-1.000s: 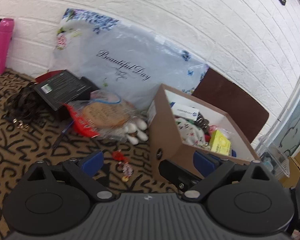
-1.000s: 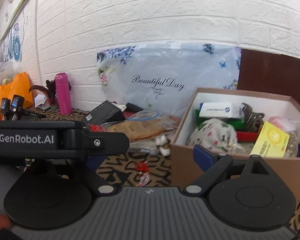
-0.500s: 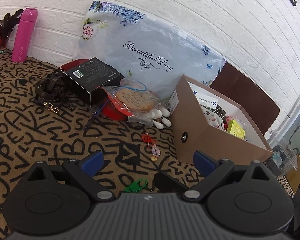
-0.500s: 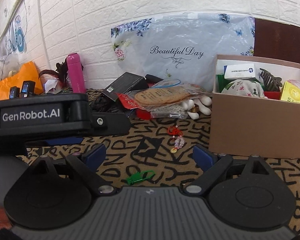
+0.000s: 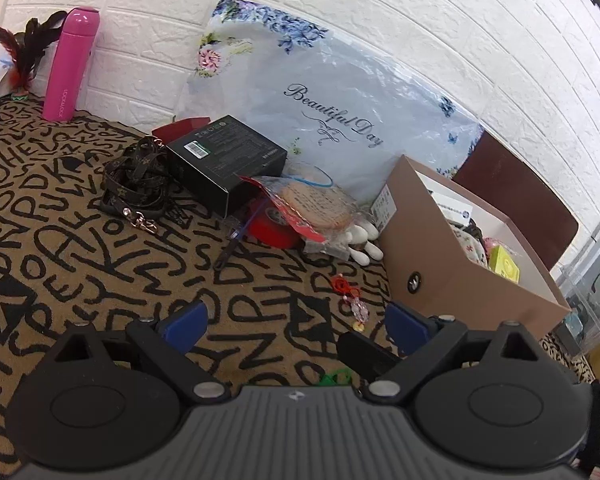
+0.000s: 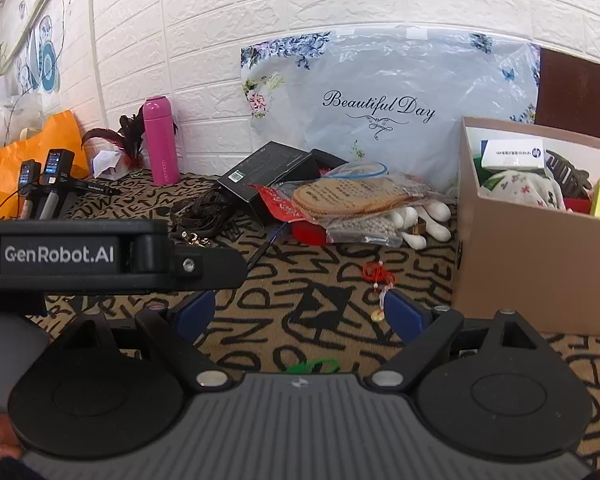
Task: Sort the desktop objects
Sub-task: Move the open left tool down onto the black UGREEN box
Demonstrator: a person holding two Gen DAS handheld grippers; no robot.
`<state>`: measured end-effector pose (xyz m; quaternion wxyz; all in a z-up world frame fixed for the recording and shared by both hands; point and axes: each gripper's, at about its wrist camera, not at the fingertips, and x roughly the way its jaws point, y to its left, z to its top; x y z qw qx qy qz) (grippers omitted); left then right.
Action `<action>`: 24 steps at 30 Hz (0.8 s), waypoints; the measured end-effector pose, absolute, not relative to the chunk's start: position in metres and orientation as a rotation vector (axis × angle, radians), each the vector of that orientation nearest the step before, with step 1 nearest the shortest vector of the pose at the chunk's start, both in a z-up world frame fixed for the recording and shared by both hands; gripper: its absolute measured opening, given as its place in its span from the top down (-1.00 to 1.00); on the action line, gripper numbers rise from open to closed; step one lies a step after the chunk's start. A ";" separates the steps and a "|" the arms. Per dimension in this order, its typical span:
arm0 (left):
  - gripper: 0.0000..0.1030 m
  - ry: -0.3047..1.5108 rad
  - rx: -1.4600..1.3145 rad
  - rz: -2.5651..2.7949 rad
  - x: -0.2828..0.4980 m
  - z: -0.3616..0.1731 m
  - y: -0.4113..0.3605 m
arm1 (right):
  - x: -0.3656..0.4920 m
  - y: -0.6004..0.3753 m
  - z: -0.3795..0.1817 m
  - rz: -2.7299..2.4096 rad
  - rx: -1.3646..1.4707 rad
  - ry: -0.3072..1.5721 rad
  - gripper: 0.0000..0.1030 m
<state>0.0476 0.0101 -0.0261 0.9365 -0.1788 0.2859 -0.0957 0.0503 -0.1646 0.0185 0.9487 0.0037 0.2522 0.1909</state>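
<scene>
My left gripper [image 5: 296, 320] and my right gripper [image 6: 300, 310] are both open and empty, low over the letter-patterned cloth. A green clip [image 5: 334, 376] [image 6: 312, 366] lies just below each. A red-string charm [image 5: 350, 294] [image 6: 380, 280] lies ahead, beside the brown cardboard box [image 5: 460, 280] [image 6: 532, 264] holding several items. Further back lie a bagged round cracker [image 5: 316, 208] [image 6: 352, 200], a black box [image 5: 228, 160] [image 6: 268, 170], a brown strap [image 5: 136, 184] [image 6: 198, 216], a blue pen [image 5: 236, 240], red tape [image 5: 272, 228] and white pieces [image 5: 364, 244] [image 6: 424, 220].
A pink bottle [image 5: 70, 64] [image 6: 160, 140] stands by the white brick wall. A floral plastic bag [image 5: 340, 100] [image 6: 388, 108] leans on the wall. The left gripper's body [image 6: 100, 256] crosses the right wrist view. An orange bag [image 6: 28, 152] sits far left.
Both grippers pulled back from the cardboard box and moved left and lower over the cloth. The green clip came into view beneath them. Both stayed open.
</scene>
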 end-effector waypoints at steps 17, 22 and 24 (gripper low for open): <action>-0.90 0.526 -0.531 -0.142 0.110 -0.014 0.073 | 0.133 -0.111 0.047 0.458 -0.224 0.404 -0.66; -0.90 0.528 -0.573 -0.118 0.141 -0.016 0.080 | 0.171 -0.105 0.050 0.418 -0.252 0.402 -0.66; -0.89 0.533 -0.556 -0.116 0.156 -0.016 0.079 | 0.188 -0.100 0.047 0.437 -0.269 0.429 -0.66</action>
